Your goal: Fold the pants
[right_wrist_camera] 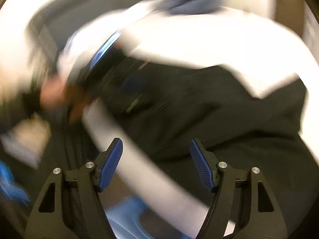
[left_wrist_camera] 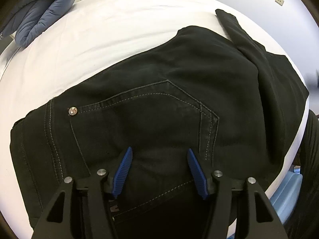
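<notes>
Pants [left_wrist_camera: 179, 99] on the bed [left_wrist_camera: 99, 39] may bunch, since left gripper [left_wrist_camera: 159, 153] and right gripper [right_wrist_camera: 156, 143] (badly blurred) gape empty.

From my remote station I can read no text: a small label on the black pants [left_wrist_camera: 159, 103], low between the left gripper's fingers, shows pale marks too dark and cropped to make out, and the right wrist view is smeared by blur.
</notes>
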